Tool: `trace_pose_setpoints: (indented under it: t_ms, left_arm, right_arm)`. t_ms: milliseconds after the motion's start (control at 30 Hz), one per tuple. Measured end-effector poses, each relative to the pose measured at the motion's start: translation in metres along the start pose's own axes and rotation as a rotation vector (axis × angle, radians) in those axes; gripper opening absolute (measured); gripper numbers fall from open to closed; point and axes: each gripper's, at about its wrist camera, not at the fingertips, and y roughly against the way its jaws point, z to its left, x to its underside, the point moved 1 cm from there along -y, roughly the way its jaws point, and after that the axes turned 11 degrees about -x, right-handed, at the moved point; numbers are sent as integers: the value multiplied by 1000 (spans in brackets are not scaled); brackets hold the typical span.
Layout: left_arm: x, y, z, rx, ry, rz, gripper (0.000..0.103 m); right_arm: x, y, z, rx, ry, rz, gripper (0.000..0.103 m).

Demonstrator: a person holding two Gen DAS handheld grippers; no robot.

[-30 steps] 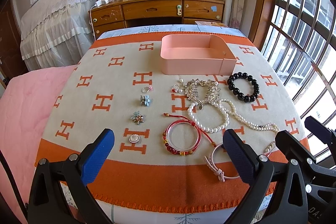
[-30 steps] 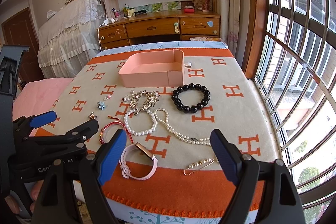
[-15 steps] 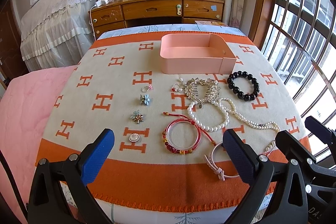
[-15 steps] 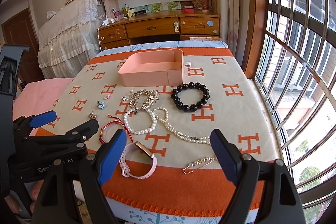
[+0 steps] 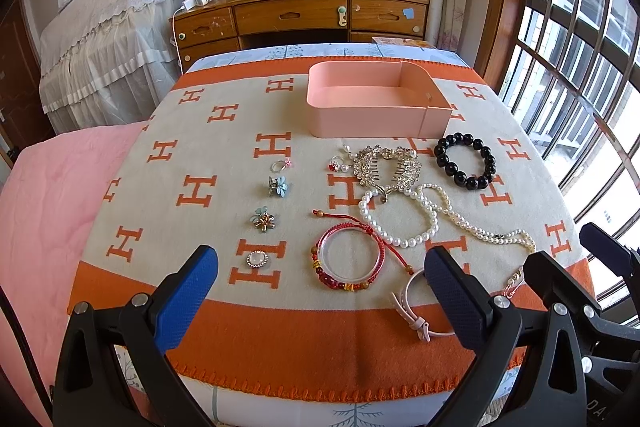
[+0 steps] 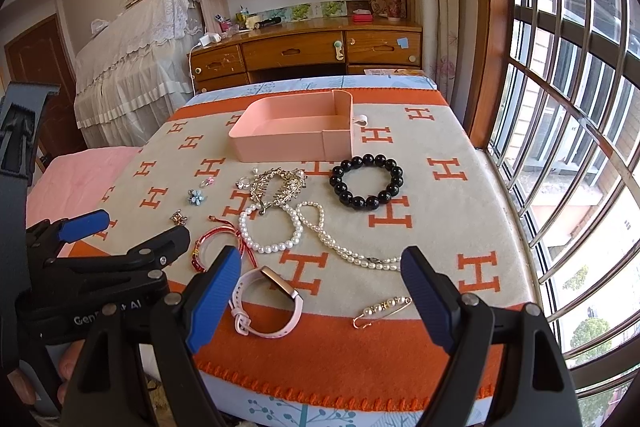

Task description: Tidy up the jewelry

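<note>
Left gripper [image 5: 320, 291]: held wide open, empty, above the blanket's near edge.
Right gripper [image 6: 320, 291]: likewise spread wide, nothing gripped, beside the left one.
Nearest item: a pink watch [image 6: 267, 307] lies just ahead of the right gripper, towards its left finger; the right hand is judged nearer.
Long axis: the watch band loop runs roughly crosswise to the fingers.
Other jewelry: a red bracelet [image 5: 348, 259], pearl necklace [image 5: 436, 215] and black bead bracelet [image 5: 466, 161] lie farther ahead.
Destination: a pink box [image 5: 376, 99], empty, at the far side.
Change: almost none is noted against the earlier frames; both grippers are unmoved.
</note>
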Motion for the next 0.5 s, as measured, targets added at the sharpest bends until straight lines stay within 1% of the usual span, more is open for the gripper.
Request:
trace_pose_setpoints:
  t_ms: [367,500]
  left_arm:
    - [1,0,0,1,-1,1,102]
    - [-1,-6,5,23,3,21,102]
  right_arm:
    - [1,-1,2,-7,-1,4,83]
    - [1,-5,2,-12,-2,12,83]
